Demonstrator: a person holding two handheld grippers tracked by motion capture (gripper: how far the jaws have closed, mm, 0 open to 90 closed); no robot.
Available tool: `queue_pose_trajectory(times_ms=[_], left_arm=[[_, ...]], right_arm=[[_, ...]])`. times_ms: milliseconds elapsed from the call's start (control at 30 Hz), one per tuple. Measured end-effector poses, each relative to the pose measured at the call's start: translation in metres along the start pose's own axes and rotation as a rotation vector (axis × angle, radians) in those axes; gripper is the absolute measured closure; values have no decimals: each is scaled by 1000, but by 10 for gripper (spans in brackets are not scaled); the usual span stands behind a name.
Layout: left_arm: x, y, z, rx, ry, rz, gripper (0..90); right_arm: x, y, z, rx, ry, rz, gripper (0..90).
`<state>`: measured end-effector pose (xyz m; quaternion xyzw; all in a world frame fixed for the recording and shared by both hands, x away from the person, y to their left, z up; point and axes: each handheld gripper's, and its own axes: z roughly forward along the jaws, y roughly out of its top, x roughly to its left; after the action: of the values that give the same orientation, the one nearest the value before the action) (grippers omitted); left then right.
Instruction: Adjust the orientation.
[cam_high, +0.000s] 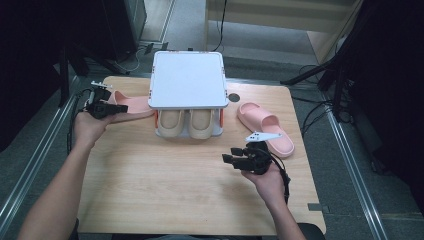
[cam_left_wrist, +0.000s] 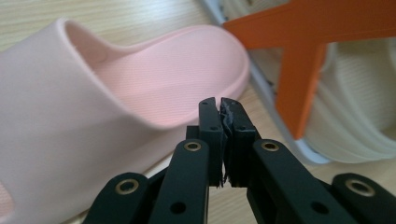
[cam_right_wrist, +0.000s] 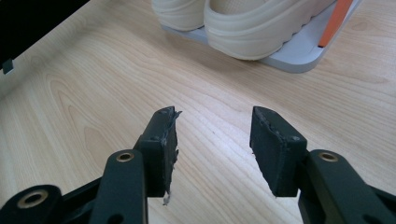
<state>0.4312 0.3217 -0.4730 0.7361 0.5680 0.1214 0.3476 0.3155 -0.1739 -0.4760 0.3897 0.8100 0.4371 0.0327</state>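
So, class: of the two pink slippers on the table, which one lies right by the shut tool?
The pink slipper left of the rack, beside the left tool. The other pink slipper lies right of the rack.

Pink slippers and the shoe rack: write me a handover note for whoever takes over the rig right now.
Left tool: jaws shut with nothing between them, right beside the left pink slipper, which lies on the table next to the rack.
Right tool: open, empty, over bare table in front of the rack.
Right pink slipper: on the table to the rack's right, untouched.
Beige pair: already on the rack's lower shelf.
Done: beige pair stored.
Left: probably both pink slippers still need racking; neither is gripped yet.
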Motion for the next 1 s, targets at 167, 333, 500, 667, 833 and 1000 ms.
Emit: queue_pose_trajectory(times_ms=[167,333,500,667,833,1000], left_arm=[[5,1,11,-6,10,-22,867],[4,10,23,4,26,-17,862],[6,13,36,35,61,-17,844],[10,14,44,57,68,-30,832],[10,12,45,64,69,-20,829],[8,8,44,69,67,-13,827]], right_arm=[[2,-6,-3,5,-16,5,518],[2,-13,-11,0,-37,21,517],[0,-21,-21,-15,-62,51,516],[-1,-25,-25,-17,-73,57,514],[-1,-26,-26,-14,-77,63,513],[-1,-25,-25,-9,-76,55,512]])
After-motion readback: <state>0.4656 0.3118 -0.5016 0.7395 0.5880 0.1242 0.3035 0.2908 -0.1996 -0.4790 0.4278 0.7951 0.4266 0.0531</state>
